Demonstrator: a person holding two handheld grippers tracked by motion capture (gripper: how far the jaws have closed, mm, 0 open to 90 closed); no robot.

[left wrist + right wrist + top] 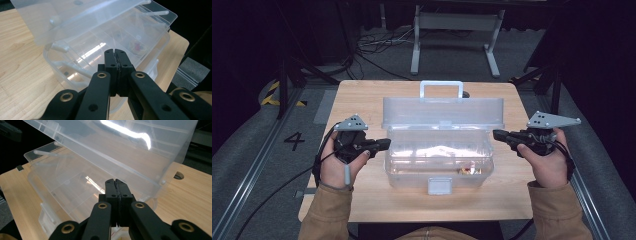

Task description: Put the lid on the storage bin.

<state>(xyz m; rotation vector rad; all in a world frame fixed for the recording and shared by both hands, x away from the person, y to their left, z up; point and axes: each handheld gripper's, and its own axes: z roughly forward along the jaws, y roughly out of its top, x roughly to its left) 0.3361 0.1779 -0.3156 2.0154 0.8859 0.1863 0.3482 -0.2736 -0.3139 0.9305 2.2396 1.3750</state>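
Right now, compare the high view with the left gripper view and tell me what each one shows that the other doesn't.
High view alone: both hands, the right gripper level with the box's right end, the carry handle on the raised lid, the front latch, and the floor with a painted 4.

Left gripper view alone: the left gripper close up, jaws shut on nothing, and the dividers inside the box.

Both: the clear plastic box, lid up, on the wooden table, with small coloured items in one compartment.

A light wooden surface point(362, 100) carries a clear plastic box point(439, 172), its lid point(442, 112) standing open, placed centrally.
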